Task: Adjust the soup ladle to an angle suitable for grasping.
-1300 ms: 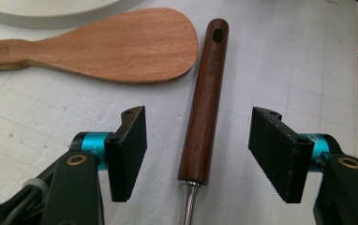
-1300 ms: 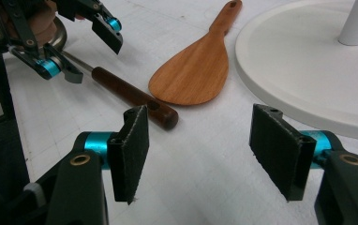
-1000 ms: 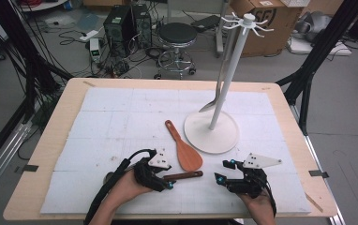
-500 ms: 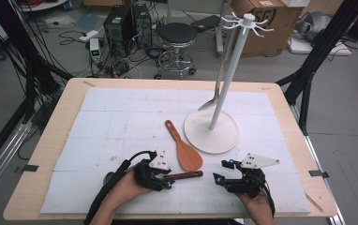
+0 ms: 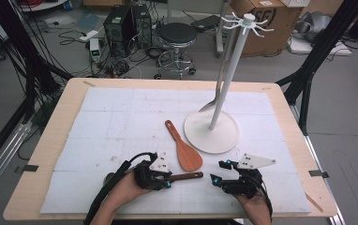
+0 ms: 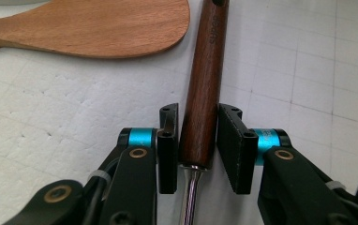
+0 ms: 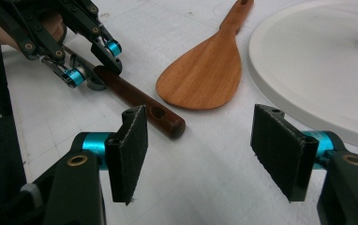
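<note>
While the left gripper (image 6: 197, 140) has its jaws drawn narrow around the dark wooden handle (image 6: 207, 84) of a utensil, a sliver of space shows on each side in the left gripper view, so firm contact cannot be told from it. A metal shaft (image 6: 190, 197) runs out of the handle's end, back between the jaws. The handle lies flat on the white foam mat (image 5: 121, 122) covering the table (image 5: 41, 154), with a small hole near its far end (image 7: 158, 112), which points toward the right gripper (image 7: 207, 154).

That right gripper stands wide open, holding nothing, its pads (image 7: 131, 150) hovering just above the mat near the handle's tip.

Beside the dark handle lies a wooden spatula (image 5: 182, 147), its broad blade (image 6: 97, 28) close to the handle and its own thin handle angling away toward the middle of the table. Just right of it sits the round white base (image 5: 212, 136) of an upright rack (image 5: 231, 70) with hooks at the top.

Seen from the high view, both hands come in from the near edge, the left hand (image 5: 125, 187) low on the mat, the right hand (image 5: 252, 201) raised a little, gripper aimed leftward.
</note>
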Demonstrator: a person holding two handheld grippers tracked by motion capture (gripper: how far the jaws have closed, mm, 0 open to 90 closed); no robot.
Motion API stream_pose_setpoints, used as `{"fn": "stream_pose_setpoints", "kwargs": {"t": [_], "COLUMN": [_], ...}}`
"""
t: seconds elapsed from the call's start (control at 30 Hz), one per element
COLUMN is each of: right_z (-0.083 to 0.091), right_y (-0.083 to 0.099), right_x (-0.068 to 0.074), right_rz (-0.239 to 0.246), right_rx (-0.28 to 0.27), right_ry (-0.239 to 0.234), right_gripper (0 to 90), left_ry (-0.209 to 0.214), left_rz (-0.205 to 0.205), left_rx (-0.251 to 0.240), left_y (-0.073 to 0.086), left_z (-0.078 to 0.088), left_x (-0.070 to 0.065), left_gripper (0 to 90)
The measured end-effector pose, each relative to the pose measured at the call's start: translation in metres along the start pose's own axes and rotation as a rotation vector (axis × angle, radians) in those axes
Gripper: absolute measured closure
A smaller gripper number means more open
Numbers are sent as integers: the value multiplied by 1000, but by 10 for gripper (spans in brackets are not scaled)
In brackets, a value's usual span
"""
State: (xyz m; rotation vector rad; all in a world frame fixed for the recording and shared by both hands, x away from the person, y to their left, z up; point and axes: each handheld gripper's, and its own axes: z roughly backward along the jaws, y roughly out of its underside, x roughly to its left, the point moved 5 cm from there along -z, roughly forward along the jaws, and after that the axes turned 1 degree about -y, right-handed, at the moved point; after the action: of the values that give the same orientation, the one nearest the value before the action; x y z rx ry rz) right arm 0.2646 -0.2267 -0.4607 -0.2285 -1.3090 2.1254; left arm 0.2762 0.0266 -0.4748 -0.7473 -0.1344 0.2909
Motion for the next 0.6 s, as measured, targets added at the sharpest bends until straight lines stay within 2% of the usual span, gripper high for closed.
{"fn": "stream_pose_setpoints", "kwargs": {"t": [0.2, 0.4, 0.5, 0.6], "right_z": [-3, -9, -14, -16], "right_y": [-1, -4, -3, -2], "right_x": [3, 8, 9, 10], "right_rz": [-9, -22, -19, -20], "right_rx": [-9, -6, 8, 21], "right_ry": [-11, -29, -35, -38], "right_gripper": [355, 357, 360, 359], "left_ry": [14, 18, 24, 25], "left_rz": [7, 16, 7, 20], "left_rx": [-9, -39, -22, -25], "left_y": [-1, -3, -2, -1], "left_z": [3, 5, 4, 4], "left_x": [0, 1, 0, 1], "left_gripper": [710, 721, 721, 719]}}
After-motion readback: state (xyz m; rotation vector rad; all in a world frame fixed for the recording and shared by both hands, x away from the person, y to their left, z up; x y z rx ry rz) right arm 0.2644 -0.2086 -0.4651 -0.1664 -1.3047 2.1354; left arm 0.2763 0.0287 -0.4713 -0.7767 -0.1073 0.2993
